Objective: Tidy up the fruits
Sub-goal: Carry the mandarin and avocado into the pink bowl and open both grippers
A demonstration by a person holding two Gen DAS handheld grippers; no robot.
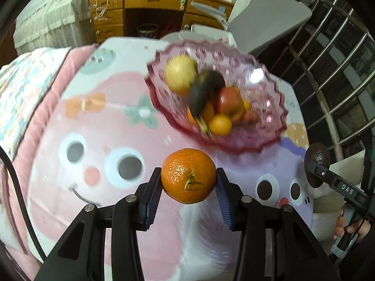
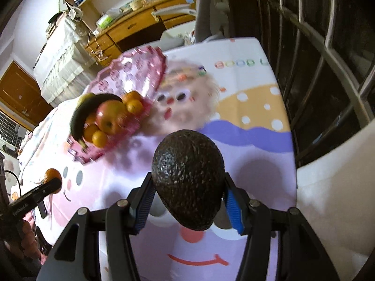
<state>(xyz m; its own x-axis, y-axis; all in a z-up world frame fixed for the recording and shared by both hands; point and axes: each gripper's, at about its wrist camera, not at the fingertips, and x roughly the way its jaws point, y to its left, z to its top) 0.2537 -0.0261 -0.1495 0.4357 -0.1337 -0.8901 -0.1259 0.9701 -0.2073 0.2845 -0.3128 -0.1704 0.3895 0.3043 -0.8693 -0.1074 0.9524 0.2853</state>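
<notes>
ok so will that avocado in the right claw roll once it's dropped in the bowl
Likely some: the avocado is rounded and egg-shaped, so it would probably wobble rather than roll straight. Its pebbly skin should grip. The pink bowl is already heaped with fruit, so it may settle against them.

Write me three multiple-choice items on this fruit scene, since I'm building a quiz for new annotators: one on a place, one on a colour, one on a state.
1. Where is the apple?
A. in the pink bowl
B. on the cloth
C. in a gripper

2. What colour is the fruit in the right gripper?
A. orange
B. yellow
C. dark brown-black

3. What is the state of the left gripper?
A. open, empty
B. shut on the mandarin
C. shut, empty

Key: 1 A, it lies among the bowl's fruit; 2 C, the avocado is dark; 3 B, both pads press its sides.
</notes>
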